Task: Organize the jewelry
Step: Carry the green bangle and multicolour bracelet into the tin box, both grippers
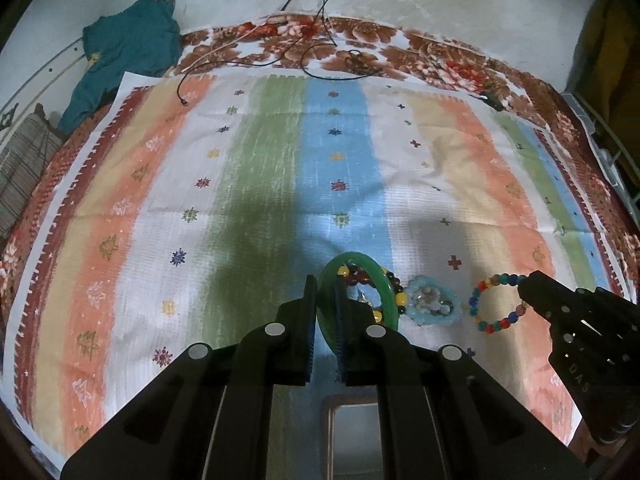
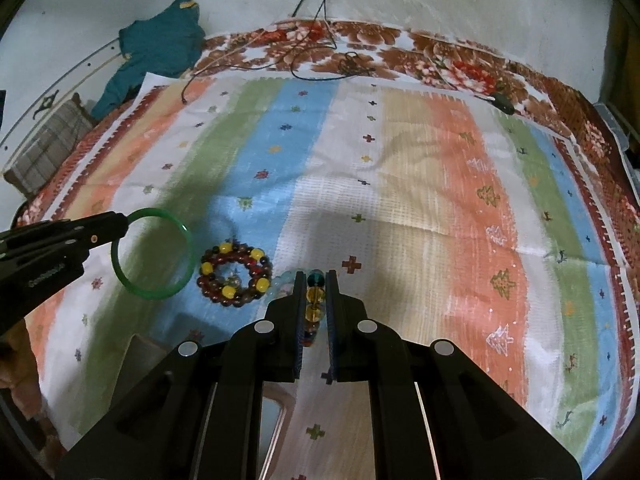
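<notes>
My left gripper point(image 1: 325, 284) is shut on a green bangle point(image 1: 387, 292) and holds it just above the striped cloth; the bangle also shows in the right wrist view point(image 2: 154, 293). My right gripper point(image 2: 315, 276) is shut on a multicoloured bead bracelet point(image 2: 313, 304), which also shows in the left wrist view point(image 1: 486, 324). A dark red and yellow bead bracelet point(image 2: 234, 274) lies on the cloth between the two. A light blue bead piece point(image 1: 432, 300) lies beside it, partly hidden behind my right fingers in the right wrist view.
The striped cloth point(image 1: 280, 160) covers a floral bedspread point(image 1: 440, 60). A teal garment point(image 1: 128, 44) lies at the far left corner. Black cables point(image 1: 320, 40) trail along the far edge. A box rim point(image 1: 352, 400) shows under my left gripper.
</notes>
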